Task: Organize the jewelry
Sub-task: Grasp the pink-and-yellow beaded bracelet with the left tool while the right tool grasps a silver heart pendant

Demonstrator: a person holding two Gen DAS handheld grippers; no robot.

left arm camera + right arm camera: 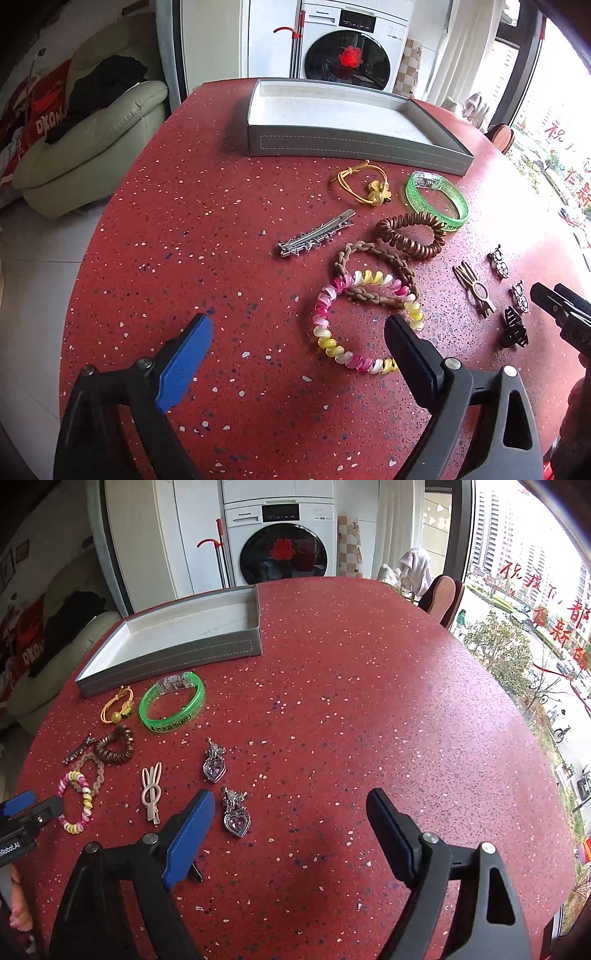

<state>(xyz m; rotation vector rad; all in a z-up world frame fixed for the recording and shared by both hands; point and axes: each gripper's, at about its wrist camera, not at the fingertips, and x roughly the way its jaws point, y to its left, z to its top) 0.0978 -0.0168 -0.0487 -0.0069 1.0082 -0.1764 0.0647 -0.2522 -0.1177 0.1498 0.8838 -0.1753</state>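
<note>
A grey tray [354, 147] [166, 657] with a white floor stands at the back of the red table. In front of it lie a yellow cord bracelet [364, 181], a green bangle [437, 197] [171, 701], a brown coil tie [410, 230], a braided band [373, 273], a pink-yellow coil tie [364, 321] [75, 801], a silver hair clip [317, 232], a beige clip [151, 795] and two heart pendants [215, 762] [236, 814]. My left gripper [299, 332] is open, just short of the pink-yellow tie. My right gripper [290, 808] is open over bare table, right of the pendants.
A black claw clip [513, 326] lies by the right gripper's left finger. The red speckled table [369, 701] is round; its edge curves close on the left. A sofa [92, 140], a washing machine [280, 542] and a window [535, 627] surround it.
</note>
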